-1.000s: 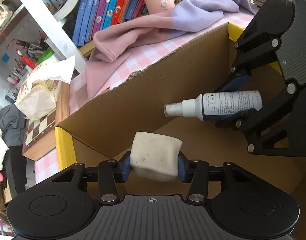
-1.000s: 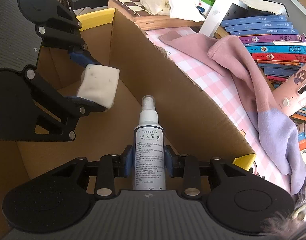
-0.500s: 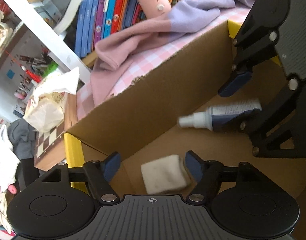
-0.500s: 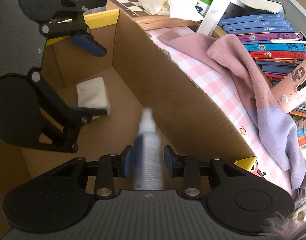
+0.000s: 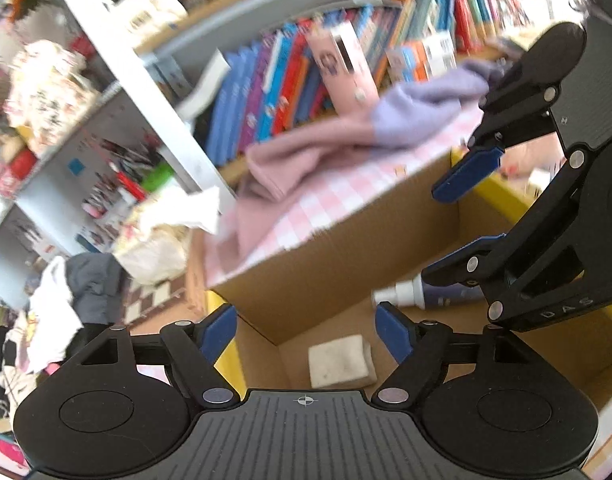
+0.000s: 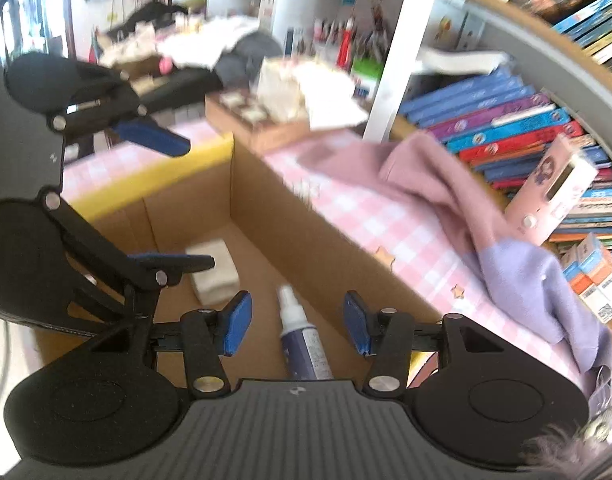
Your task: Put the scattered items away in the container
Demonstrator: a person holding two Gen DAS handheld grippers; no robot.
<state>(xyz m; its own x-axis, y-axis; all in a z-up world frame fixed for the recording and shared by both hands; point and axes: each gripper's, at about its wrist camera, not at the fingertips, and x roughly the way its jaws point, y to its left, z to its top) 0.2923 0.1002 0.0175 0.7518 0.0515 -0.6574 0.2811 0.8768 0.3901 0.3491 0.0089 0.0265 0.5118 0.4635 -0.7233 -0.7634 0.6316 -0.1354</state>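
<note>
While the jaws of the left gripper (image 5: 306, 330) and the right gripper (image 6: 297, 322) are opening with nothing pinched, the white sponge (image 5: 341, 361) and the spray bottle (image 6: 303, 344) lie loose on the floor of the cardboard box (image 5: 326, 264), apart from each other. Farther off, a pink-and-lilac cloth (image 6: 458, 220) sprawls over the checked tabletop (image 6: 370, 216) by the books (image 6: 502, 132). If it is next, its loose folds could snag the box's rim or drag the pink device (image 6: 554, 196) leaning beside it.

shelf: white-framed wooden bookshelf (image 5: 173, 80), 12 o'clock, packed with colourful books (image 6: 506, 128)
table: pink-white checked tablecloth (image 6: 386, 216)
light: bright daylight
</note>
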